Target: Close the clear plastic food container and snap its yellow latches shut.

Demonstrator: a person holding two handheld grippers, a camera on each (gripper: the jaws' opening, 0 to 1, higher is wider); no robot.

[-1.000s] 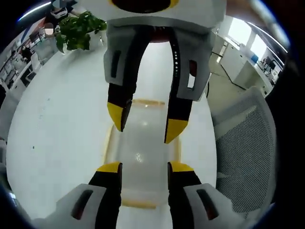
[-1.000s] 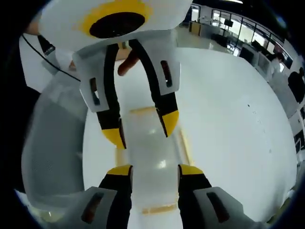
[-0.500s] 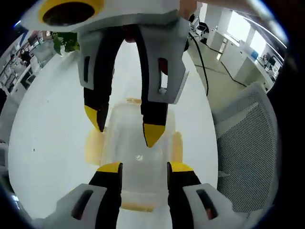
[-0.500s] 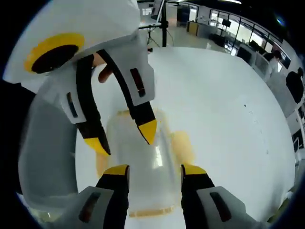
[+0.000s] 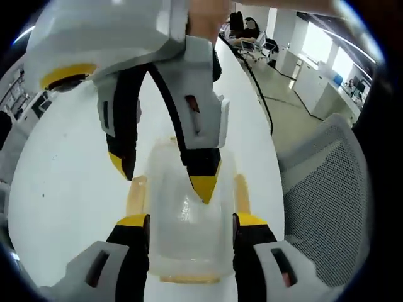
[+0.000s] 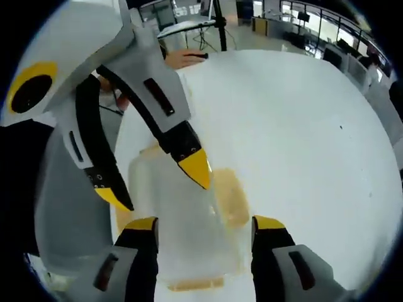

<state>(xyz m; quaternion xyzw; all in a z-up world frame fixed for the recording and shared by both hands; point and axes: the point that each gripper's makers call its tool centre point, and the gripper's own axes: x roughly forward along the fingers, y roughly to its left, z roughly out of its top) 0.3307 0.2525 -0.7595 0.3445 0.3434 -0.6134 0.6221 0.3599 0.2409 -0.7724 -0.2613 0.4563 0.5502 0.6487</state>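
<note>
Container (image 5: 186, 233) with yellow latches (image 5: 241, 192) rests on our white table (image 5: 63, 189), framed between the spread-apart jaws of left gripper (image 5: 190, 221) and right gripper (image 6: 205, 224) so we can press its lid down.

No legible text, label, brand, number or sign in either view. Clear plastic food container (image 5: 186, 220) with yellow latches: unmarked. White bench (image 6: 296, 132): bare of print. Background office too blurred to read.

Clear container (image 5: 186, 220), yellow latches (image 6: 232, 196), white table (image 6: 302, 138), yellow-tipped black claws.
</note>
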